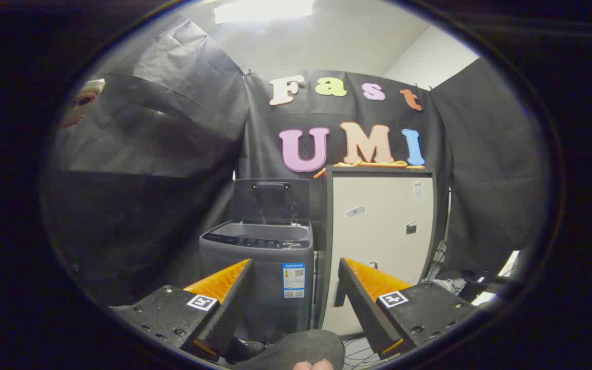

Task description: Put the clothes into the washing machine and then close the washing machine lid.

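The gripper [296,277] is held up in the air with its two fingers spread wide apart, and nothing is between them. Well beyond the fingers stands the grey washing machine [257,272], a top-loader. Its lid [270,199] is up and leans back toward the black cloth wall behind the washing machine, so the tub opening is showing. There is a sticker [294,280] on the front of the washing machine, near its right edge. Just beside the washing machine, on its right, is a tall pale cabinet [383,231] that rises higher than the lid. On top of that cabinet, up above the washing machine, lies a flat orange cloth [373,165], which looks like the clothes. Some cables [357,349] lie on the floor in front of the cabinet. Close under the fingers, much nearer than the washing machine, is a grey sleeve [296,348] with a bit of a person's hand [312,365].
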### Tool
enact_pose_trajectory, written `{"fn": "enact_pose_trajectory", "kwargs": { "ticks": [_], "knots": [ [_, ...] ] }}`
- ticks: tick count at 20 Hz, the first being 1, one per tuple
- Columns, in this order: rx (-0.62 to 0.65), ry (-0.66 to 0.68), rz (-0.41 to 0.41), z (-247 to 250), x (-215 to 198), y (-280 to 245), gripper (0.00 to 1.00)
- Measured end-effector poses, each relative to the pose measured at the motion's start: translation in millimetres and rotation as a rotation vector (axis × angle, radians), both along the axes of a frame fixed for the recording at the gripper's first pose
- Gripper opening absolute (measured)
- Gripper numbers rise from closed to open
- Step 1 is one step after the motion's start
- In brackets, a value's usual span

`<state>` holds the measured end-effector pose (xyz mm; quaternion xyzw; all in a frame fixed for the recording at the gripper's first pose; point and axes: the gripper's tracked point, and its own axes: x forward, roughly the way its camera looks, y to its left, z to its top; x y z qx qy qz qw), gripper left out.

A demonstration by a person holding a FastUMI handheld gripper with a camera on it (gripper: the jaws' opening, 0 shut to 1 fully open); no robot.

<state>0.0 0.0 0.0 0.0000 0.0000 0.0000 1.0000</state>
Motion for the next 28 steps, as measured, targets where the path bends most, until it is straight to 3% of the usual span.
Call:
{"fn": "enact_pose_trajectory", "kwargs": {
  "ticks": [28],
  "knots": [
    [-0.012,0.002,0.004,7.2,8.5,-0.5,0.98]
  ]
}}
